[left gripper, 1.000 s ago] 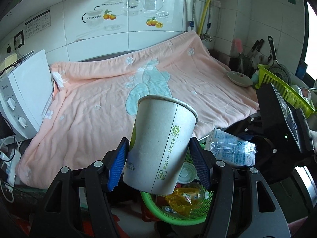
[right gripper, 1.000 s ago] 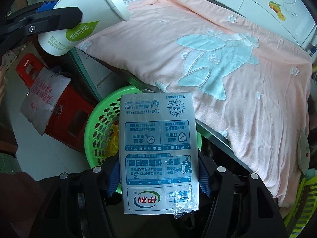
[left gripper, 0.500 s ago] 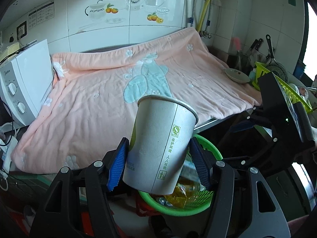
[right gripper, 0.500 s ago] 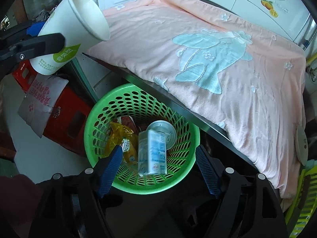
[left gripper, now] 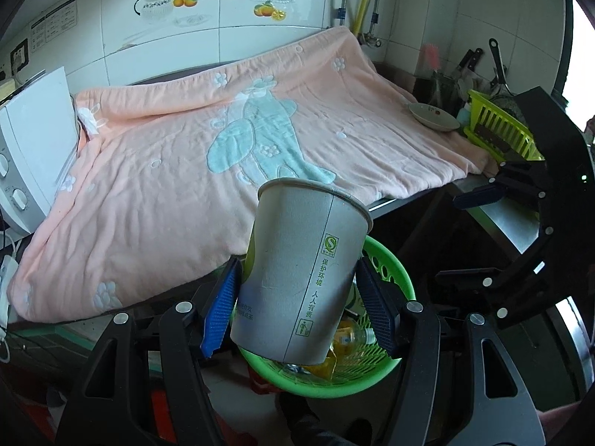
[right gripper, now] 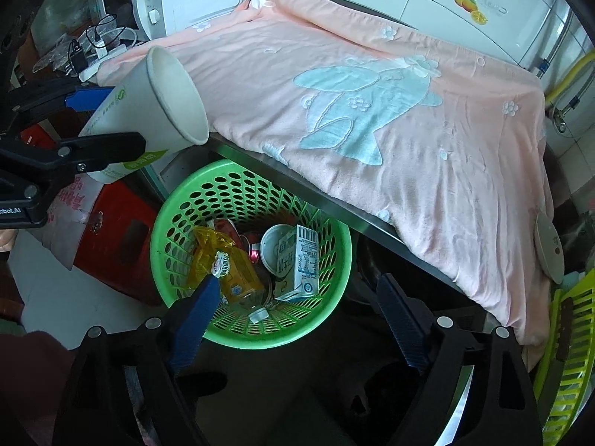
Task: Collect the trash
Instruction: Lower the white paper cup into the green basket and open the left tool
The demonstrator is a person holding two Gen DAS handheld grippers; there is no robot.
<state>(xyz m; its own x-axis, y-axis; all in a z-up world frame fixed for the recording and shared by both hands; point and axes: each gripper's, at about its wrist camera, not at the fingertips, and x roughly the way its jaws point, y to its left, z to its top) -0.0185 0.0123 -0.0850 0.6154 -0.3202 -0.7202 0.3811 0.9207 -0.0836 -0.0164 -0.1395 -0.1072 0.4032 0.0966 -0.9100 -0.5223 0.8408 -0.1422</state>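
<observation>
Green basket (right gripper: 336, 238) now holds the milk carton (right gripper: 297, 260), dropped from the right gripper (right gripper: 297, 297), whose fingers are opening, empty. Left gripper (left gripper: 293, 293) clamps the paper cup (left gripper: 301, 275) above it, next to go.

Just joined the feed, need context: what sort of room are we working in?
Most likely a home kitchen: a tiled wall behind the blanket-covered counter, a dish rack by a plate, and a microwave.
</observation>
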